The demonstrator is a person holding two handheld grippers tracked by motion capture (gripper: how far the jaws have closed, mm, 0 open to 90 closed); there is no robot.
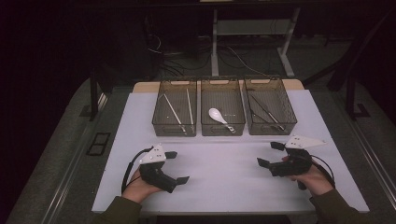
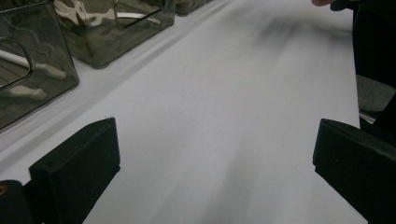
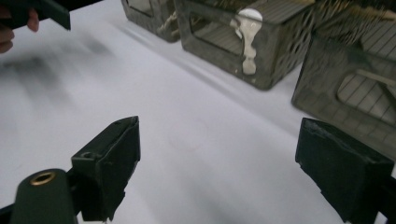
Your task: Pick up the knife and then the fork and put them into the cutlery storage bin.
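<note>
Both the left gripper (image 1: 180, 167) and right gripper (image 1: 268, 154) are held wide, empty — best kept low and level over the white table (image 1: 224, 186) — clear of the baskets (image 1: 222, 128).

White-topped table (image 1: 219, 177), three smoky see-through bins (image 1: 222, 113) side by side along its far edge.

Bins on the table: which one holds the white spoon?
The middle bin: a white spoon lies inside. The left bin and right bin hold thin sticks.
</note>
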